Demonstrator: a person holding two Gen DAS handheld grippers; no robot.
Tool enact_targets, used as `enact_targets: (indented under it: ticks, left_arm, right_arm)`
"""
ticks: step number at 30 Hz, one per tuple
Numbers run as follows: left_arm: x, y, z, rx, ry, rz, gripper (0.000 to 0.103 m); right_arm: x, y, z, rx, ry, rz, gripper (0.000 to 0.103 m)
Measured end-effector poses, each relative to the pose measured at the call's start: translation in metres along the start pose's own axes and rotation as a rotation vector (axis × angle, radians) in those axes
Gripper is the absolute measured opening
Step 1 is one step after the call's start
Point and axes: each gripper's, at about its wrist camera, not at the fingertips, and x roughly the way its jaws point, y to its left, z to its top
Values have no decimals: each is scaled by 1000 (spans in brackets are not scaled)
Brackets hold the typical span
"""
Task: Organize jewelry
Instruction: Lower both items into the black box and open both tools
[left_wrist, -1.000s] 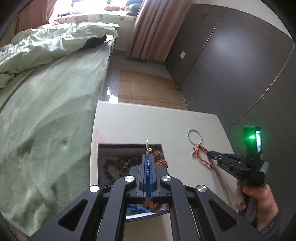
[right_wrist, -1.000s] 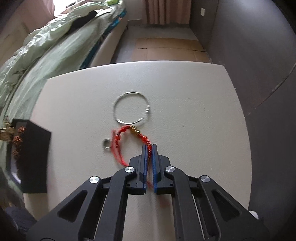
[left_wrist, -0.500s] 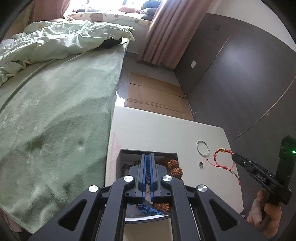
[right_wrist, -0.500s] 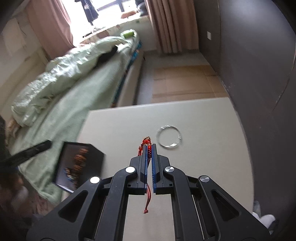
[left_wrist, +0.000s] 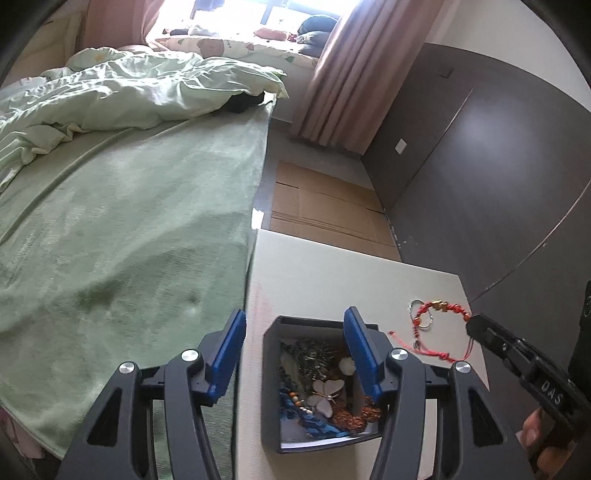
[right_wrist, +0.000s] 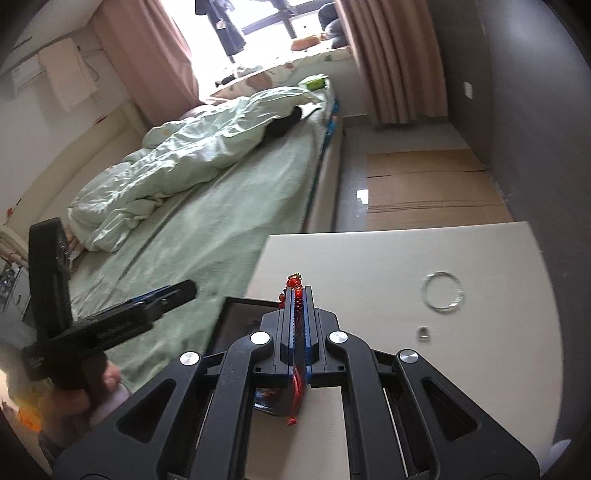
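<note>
Jewelry's red beaded cord bracelet (right_wrist: 297, 295) hangs pinched in the right gripper (right_wrist: 299, 295), nearing the open black jewelry box (left_wrist: 271, 369) at the white table's (left_wrist: 332, 273) near-left edge, where the empty left gripper (left_wrist: 293, 354), jaws opening, should clear away before a low, centered release.

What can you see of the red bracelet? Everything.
The red bracelet is a woven cord loop with red beads and small gold ones near the top, plus loose tassel ends. It hangs clear of the table, clamped in the shut right tool, with a tail dangling behind the pads.
</note>
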Motion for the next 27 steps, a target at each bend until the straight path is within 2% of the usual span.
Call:
enact_targets:
  ticks: [5,8,9,11,12,13,19,24,27]
  left_arm:
    - [-2,13,2,-25,0,4,53]
    - [-3,20,4,-44,1,3,53]
    - [-2,21,4,-50,2,3,53]
    - [-1,25,5,-62,7,-2,53]
    - [0,25,5,-63,12,0,53]
    - [1,25,5,-63,15,2,53]
    - [4,15,4,-38,17,-2,53]
    - [5,-8,1,5,7,-24,57]
    - [10,-26,-2,39,10,-37,57]
  right_arm:
    - [15,26,-2,-26,30,58,5]
    - [33,37,-3,-19,86,107,8]
    - [37,38,-6,-18,103,109,14]
    - [47,32,-9,-4,143,90,69]
    - [46,27,-9,12,129,80,74]
    - [40,18,-8,31,97,70,76]
    - [18,-32,-3,123,53,-8,76]
    - [0,-59,-3,142,17,-55,76]
    - [-10,-76,-3,166,-2,-75,83]
